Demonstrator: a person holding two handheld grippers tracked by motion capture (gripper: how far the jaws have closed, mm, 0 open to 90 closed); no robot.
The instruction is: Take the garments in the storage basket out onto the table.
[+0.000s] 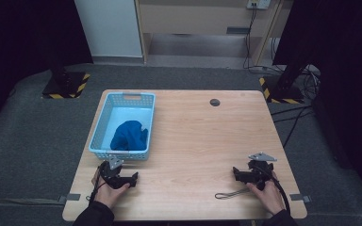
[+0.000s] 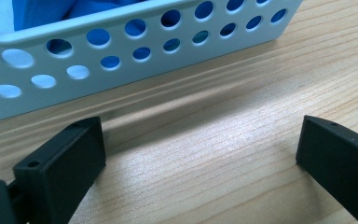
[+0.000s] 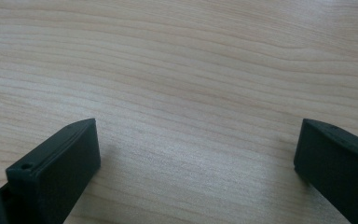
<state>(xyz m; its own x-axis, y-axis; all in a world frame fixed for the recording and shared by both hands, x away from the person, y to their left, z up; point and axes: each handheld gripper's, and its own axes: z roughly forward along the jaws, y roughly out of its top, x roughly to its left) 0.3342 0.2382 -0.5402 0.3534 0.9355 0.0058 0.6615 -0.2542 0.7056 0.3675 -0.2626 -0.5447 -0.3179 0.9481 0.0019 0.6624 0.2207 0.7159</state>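
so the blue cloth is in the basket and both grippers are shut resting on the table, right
Not quite. The blue cloth is in the basket, and both grippers rest on the table, but they are open, not shut. The left gripper view and the right gripper view each show the jaws set wide apart with bare wood between them.

Dim surroundings, evenly lit table (image 1: 193, 141), close views slightly soft
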